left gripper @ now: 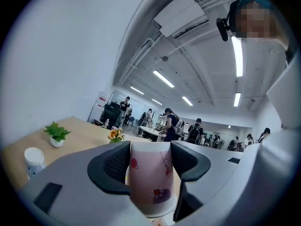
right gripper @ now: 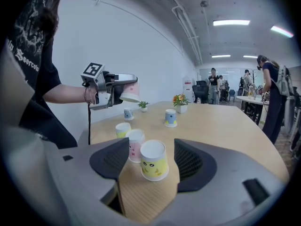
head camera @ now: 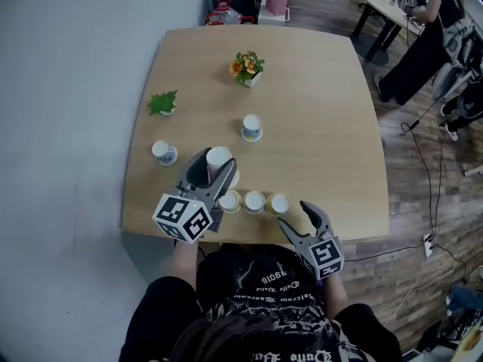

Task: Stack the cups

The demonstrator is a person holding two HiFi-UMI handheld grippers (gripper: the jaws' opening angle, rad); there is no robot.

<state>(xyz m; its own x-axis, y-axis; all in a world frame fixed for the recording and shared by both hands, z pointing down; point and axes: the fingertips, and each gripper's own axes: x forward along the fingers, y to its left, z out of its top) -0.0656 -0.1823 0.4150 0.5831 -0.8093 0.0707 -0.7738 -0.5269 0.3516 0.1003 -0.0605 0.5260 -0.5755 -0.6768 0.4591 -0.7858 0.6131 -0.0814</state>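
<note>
Left gripper (left gripper: 149,155) clamps a pink cup (left gripper: 151,185) above the table (head camera: 317,89). Right gripper (right gripper: 150,158) jaws stand apart, a yellow cup (right gripper: 154,165) just ahead, untouched.

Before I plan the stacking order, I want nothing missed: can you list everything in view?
table: one, light wood, centre.
row cups: three, two yellow and one pink, upside down along the near edge.
blue cups: two, one mid-table, one near the left edge.
pink cup: one, lifted above the table.
flower pot: one, orange blooms, far side.
green plant: one, far left.
people: several, mostly dark clothes, beyond the table.
left gripper: one, grey, shut on the pink cup.
right gripper: one, grey, open and empty, beside the row's right end.
</note>
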